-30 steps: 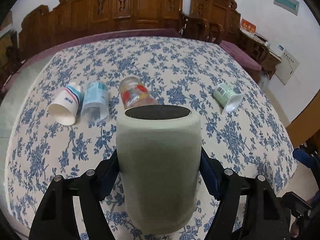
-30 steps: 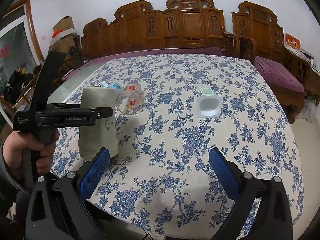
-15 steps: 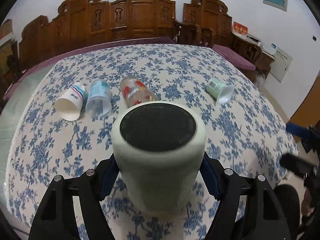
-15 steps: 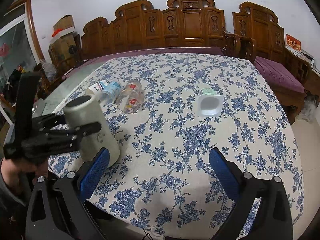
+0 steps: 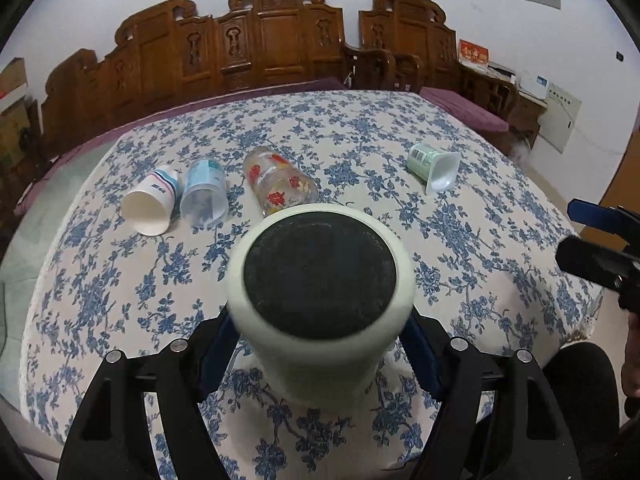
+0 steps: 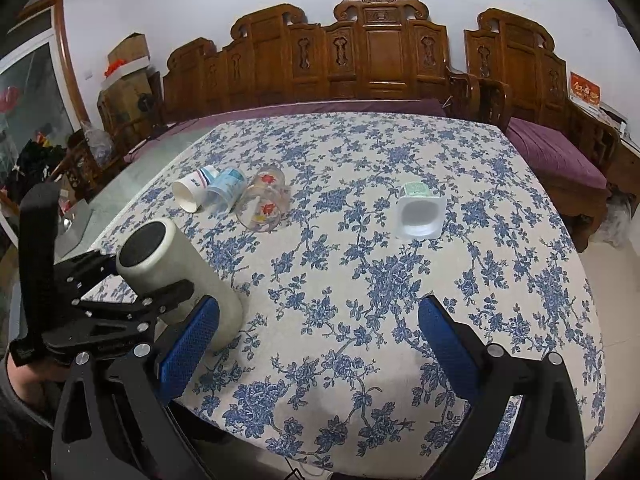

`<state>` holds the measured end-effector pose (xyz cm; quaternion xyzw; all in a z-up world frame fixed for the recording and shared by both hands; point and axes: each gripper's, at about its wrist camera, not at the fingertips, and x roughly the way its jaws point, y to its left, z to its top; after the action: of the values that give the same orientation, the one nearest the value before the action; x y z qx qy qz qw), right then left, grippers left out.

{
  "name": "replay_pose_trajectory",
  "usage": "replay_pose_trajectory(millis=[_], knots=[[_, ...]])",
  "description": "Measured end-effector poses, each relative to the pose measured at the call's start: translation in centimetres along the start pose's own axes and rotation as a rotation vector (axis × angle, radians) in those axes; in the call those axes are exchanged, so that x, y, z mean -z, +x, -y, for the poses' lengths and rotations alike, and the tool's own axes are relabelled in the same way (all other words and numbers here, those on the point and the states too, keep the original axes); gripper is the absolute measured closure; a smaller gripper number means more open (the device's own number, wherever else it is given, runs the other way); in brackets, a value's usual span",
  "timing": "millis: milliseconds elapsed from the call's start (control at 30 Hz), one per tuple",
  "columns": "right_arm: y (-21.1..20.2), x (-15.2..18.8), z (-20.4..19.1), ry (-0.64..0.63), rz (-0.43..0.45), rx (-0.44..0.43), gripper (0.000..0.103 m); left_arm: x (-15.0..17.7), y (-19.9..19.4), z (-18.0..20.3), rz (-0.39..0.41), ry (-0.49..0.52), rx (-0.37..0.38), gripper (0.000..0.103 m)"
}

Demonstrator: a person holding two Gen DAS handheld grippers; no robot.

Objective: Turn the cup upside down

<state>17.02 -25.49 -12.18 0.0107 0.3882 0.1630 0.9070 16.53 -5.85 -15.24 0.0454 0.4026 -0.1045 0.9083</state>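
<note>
The cup (image 5: 320, 304) is a pale green cylinder with a dark end face, clamped around its middle by the left gripper (image 5: 320, 332). It is tilted, with its far end touching or just above the cloth (image 6: 360, 280) near the 8 o'clock edge in the right wrist view. The side grip probably leaves both ends free, so a wrist roll can turn it over; the flip looks partway done.

The right gripper (image 6: 316, 344) hangs empty with its jaws spread wide, apparently idle.

In the left wrist view, beyond the cup, a glass (image 5: 280, 180) lies at 12 o'clock, with a clear cup (image 5: 204, 196) and a paper cup (image 5: 150, 204) at 10 o'clock and a yogurt pot (image 5: 434, 166) at 2 o'clock. All four lie on their sides.
</note>
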Motion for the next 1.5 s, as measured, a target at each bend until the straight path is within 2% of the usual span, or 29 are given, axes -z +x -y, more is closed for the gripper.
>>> replay_pose_trajectory(millis=[100, 200, 300, 400, 667, 900, 1267, 1500], knots=[[-0.9, -0.3, -0.4, 0.001, 0.024, 0.005, 0.003, 0.2, -1.3, -0.4, 0.004, -0.007, 0.006, 0.023], [-1.9, -0.6, -1.1, -0.007, 0.050, 0.010, 0.003, 0.4, -2.9, -0.8, 0.003, -0.005, -0.005, 0.022], [-2.9, -0.7, -2.0, -0.018, 0.077, 0.014, 0.003, 0.7, -4.5, -1.4, 0.019, -0.009, -0.017, 0.012], [-3.9, -0.6, -3.1, -0.018, 0.099, 0.018, 0.003, 1.0, -6.1, -2.1, 0.028, -0.027, -0.028, 0.008], [-5.5, 0.3, -5.1, 0.022, 0.118, 0.014, 0.003, 2.1, -9.4, -3.4, 0.016, -0.068, -0.089, 0.008], [-7.4, 1.8, -6.8, 0.036, 0.147, 0.010, 0.003, 3.6, -12.8, -4.1, 0.054, -0.102, -0.112, 0.008], [-14.0, 3.6, -10.4, 0.000, 0.298, 0.025, 0.003, 4.9, -19.9, -3.6, 0.206, -0.127, -0.190, 0.008], [-16.4, 3.9, -10.9, 0.004, 0.342, 0.034, 0.003, 5.1, -23.0, -2.9, 0.280, -0.119, -0.219, 0.008]])
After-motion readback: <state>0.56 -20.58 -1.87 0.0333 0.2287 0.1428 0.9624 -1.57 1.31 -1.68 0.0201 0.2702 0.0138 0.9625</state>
